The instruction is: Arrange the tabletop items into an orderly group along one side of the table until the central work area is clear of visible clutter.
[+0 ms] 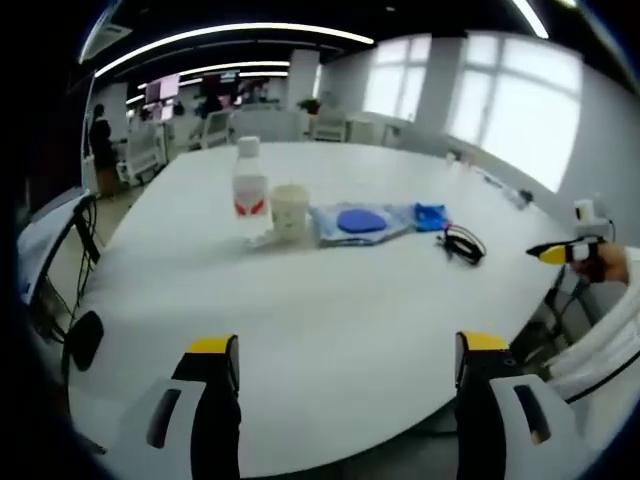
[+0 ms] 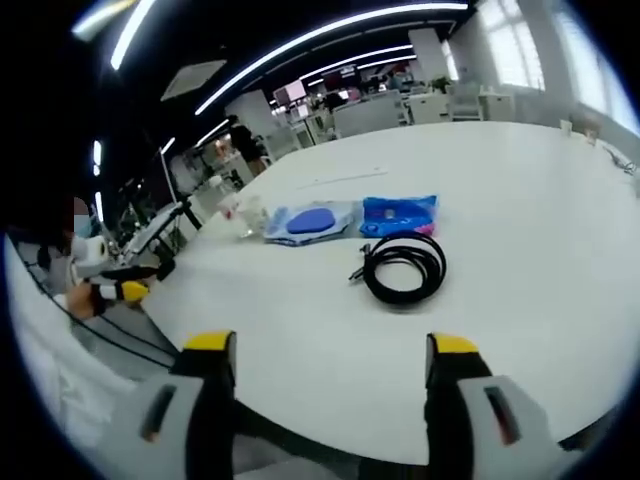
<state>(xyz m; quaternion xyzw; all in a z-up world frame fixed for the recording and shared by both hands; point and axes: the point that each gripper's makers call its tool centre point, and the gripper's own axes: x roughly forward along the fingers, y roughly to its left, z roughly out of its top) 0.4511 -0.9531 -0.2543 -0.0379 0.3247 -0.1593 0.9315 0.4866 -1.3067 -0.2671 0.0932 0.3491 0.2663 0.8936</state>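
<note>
Both the left gripper (image 1: 347, 360) and right gripper (image 2: 331, 360) hang wide apart, empty, at the counter (image 1: 330, 320) edge. Mid-counter lie a black cable (image 2: 404, 266), blue pouches (image 2: 398, 215), cup (image 1: 288, 210) and bottle (image 1: 249, 190); nothing looks moved aside yet.

In your left gripper view, the bottle (image 1: 249, 188) stood on the table (image 1: 330, 320), with the cup (image 1: 288, 210) touching its right side. Right of the cup lay a flat bag (image 1: 360, 222), then a small pack (image 1: 431, 215), then the cable (image 1: 463, 244). In your right gripper view, the cable (image 2: 403, 266) lay nearest you, in front of the pack (image 2: 399, 215).
</note>
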